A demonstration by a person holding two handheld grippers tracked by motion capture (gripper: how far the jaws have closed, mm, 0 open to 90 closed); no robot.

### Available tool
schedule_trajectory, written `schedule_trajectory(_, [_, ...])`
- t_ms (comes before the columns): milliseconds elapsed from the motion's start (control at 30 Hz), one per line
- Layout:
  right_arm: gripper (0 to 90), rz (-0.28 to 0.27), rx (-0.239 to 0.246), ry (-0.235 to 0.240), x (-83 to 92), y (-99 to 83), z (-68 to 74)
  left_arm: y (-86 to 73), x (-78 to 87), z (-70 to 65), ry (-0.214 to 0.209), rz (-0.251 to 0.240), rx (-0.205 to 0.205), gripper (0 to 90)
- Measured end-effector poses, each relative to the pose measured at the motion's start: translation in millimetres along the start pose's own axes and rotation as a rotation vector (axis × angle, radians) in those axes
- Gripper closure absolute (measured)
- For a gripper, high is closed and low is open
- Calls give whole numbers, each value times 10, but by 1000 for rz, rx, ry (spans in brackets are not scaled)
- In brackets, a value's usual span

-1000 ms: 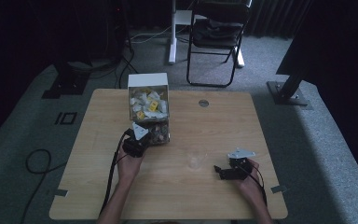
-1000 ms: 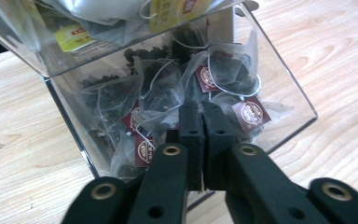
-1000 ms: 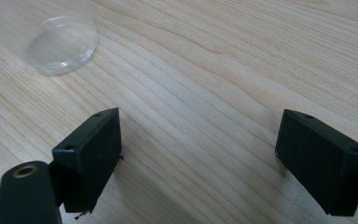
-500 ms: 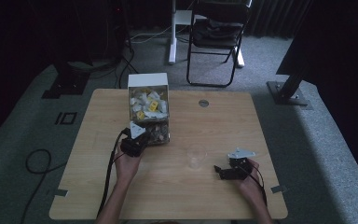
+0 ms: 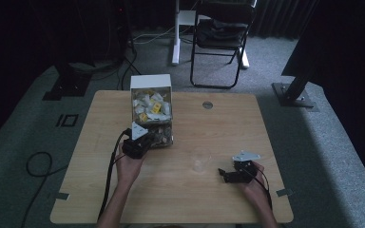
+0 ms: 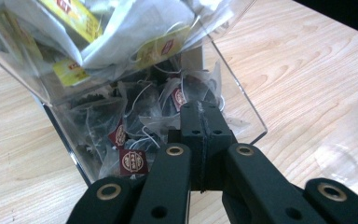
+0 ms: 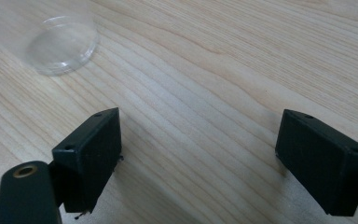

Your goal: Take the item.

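Observation:
A clear plastic dispenser box [image 5: 151,102] full of tea bags stands on the wooden table [image 5: 218,123]. Bags with yellow tags [image 6: 81,21] fill its upper part, and dark bags with red tags [image 6: 133,161] lie at the open bottom. My left gripper [image 5: 148,137] reaches into that bottom opening, its jaws pressed together [image 6: 200,112] among the dark bags. I cannot tell whether a bag or string is pinched between them. My right gripper [image 5: 222,175] rests low over the table at the front right, jaws wide apart [image 7: 205,154] with bare wood between them.
A clear glass cup [image 5: 200,159] stands on the table between the two grippers, up and left in the right gripper view [image 7: 63,44]. A round grommet [image 5: 207,104] sits near the far edge. A folding chair [image 5: 221,42] stands beyond the table.

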State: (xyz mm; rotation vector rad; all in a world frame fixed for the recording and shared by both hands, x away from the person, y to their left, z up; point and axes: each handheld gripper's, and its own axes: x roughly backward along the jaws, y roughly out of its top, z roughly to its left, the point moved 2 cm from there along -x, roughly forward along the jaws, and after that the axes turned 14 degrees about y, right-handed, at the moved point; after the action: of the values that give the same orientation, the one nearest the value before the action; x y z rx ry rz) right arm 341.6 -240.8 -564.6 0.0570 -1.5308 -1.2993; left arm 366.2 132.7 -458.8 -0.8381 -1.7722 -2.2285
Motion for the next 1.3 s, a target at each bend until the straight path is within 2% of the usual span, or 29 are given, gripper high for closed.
schedule_trajectory(300, [142, 0, 0, 0, 0, 0, 0, 58, 73, -9, -28, -18, -8, 900])
schedule_trajectory(500, [141, -1, 0, 0, -1, 0, 0, 128, 126, -28, -73, -24, -8, 900])
schedule_trajectory(633, [141, -1, 0, 0, -1, 0, 0, 157, 156, -39, -89, -30, -12, 900])
schedule_trajectory(1300, [141, -1, 0, 0, 0, 0, 0, 308, 257, -127, -149, -63, -15, 900])
